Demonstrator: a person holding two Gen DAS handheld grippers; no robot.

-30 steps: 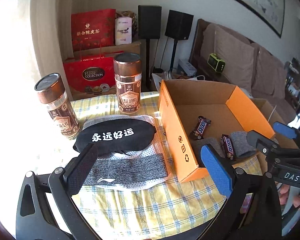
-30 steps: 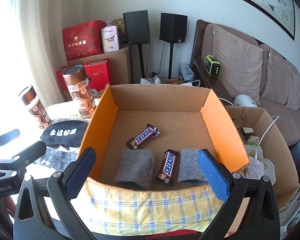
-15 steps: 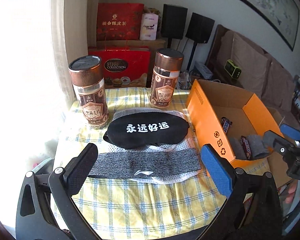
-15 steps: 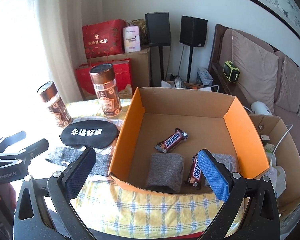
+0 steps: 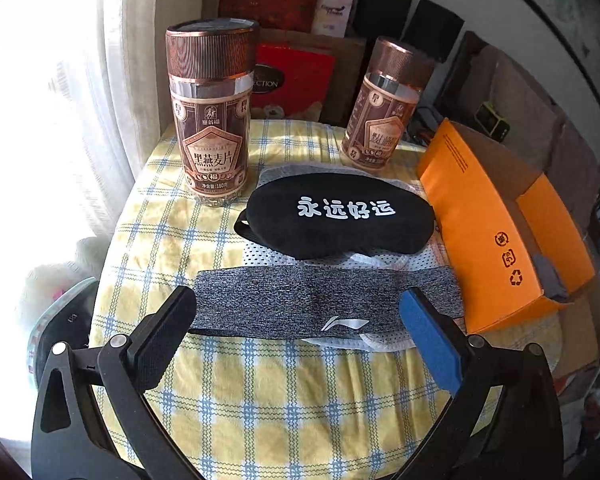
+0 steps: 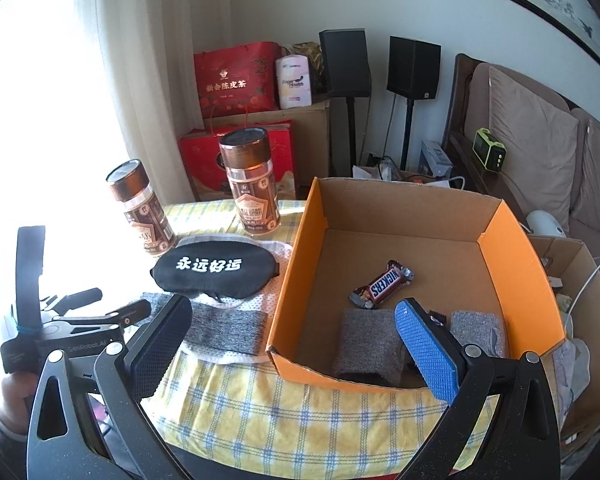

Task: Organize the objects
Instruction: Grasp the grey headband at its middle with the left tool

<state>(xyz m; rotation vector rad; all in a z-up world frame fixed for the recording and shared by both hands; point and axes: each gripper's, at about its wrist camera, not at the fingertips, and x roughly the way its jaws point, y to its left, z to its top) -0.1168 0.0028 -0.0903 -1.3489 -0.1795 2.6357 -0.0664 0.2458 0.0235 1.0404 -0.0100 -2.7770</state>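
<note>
A grey headband (image 5: pixel 324 300) lies on the checked tablecloth, over a white mesh cloth (image 5: pixel 268 257). Behind it rests a black eye mask (image 5: pixel 340 216) with white characters. My left gripper (image 5: pixel 300 320) is open, just in front of the headband, nothing held. Two copper-lidded jars (image 5: pixel 212 120) (image 5: pixel 384 116) stand upright at the back. The orange box (image 6: pixel 296 280) holds a Snickers bar (image 6: pixel 382 286) and two grey rolled cloths (image 6: pixel 370 344) (image 6: pixel 478 332). My right gripper (image 6: pixel 296 330) is open at the box's near left corner; the left gripper (image 6: pixel 80 312) shows beside it.
Red gift bags (image 6: pixel 236 80) and black speakers (image 6: pixel 346 62) stand behind the table. A sofa (image 6: pixel 540 152) and an open brown carton (image 6: pixel 580 320) are to the right. A curtain (image 5: pixel 112 80) and bright window border the table's left edge.
My left gripper has swung left and closer to the headband and jars, leaving the box at the view's right edge. My right gripper has shifted left, so the eye mask and jars show more.
</note>
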